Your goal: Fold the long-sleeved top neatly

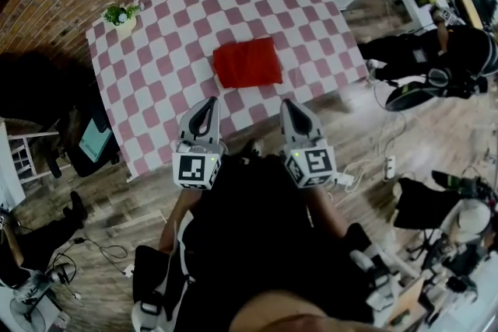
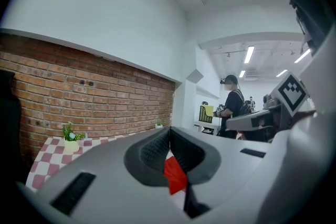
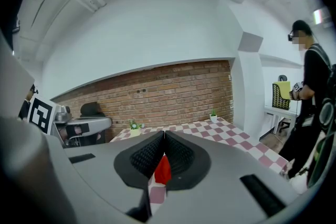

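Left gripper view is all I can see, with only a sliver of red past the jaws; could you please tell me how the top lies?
Observer: The red long-sleeved fabric top lies folded into a compact rectangle near the middle of the red-and-white checked table.
Operator: Thank you. Is the right gripper holding it?
Observer: No. The right gripper has its jaws together with nothing between them, as its own view shows.
Operator: And where are both grippers relative to the top?
Observer: In the head view the left gripper and the right one are side by side on the near side of the top, apart from it.
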`<state>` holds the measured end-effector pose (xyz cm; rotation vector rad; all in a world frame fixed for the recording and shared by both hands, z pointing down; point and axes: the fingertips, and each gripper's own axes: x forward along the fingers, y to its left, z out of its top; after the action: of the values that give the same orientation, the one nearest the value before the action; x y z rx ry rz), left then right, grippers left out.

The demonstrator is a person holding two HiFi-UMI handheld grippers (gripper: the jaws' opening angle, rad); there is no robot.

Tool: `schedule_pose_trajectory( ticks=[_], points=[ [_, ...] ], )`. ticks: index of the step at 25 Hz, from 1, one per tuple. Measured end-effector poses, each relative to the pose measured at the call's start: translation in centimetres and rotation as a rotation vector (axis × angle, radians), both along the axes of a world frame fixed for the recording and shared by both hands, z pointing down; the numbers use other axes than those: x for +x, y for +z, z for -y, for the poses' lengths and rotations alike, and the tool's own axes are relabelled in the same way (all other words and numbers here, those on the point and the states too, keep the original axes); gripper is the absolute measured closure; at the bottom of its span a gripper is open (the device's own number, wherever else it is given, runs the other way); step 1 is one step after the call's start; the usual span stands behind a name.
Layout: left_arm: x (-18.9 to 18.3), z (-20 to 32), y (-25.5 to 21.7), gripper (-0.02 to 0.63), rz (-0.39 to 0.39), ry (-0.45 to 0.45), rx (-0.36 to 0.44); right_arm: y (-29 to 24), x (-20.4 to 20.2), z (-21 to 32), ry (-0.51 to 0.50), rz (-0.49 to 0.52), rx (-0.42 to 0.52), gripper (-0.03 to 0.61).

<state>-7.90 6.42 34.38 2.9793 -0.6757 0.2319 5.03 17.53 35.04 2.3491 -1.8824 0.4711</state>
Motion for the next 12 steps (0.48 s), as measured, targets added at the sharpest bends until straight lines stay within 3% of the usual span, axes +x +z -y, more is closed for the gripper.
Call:
schedule_pose_trajectory(
  ticks=[5, 10, 12],
  points=[
    [0.16, 0.13, -0.75, 0.606, -0.044, -0.030, -0.056, 0.13, -0.12, 0.13, -0.002, 0.000, -0.006, 0.568],
    [-0.05, 0.32, -0.24, 0.606, -0.006, -0.016, -0.008, 0.13, 0.26, 0.17, 0.000, -0.002, -0.008, 0.568],
    [0.05, 0.38, -0.50, 0.606, -0.024, -0.029, -0.026, 0.10, 0.37, 0.23, -0.002, -0.002, -0.008, 0.568]
  ],
)
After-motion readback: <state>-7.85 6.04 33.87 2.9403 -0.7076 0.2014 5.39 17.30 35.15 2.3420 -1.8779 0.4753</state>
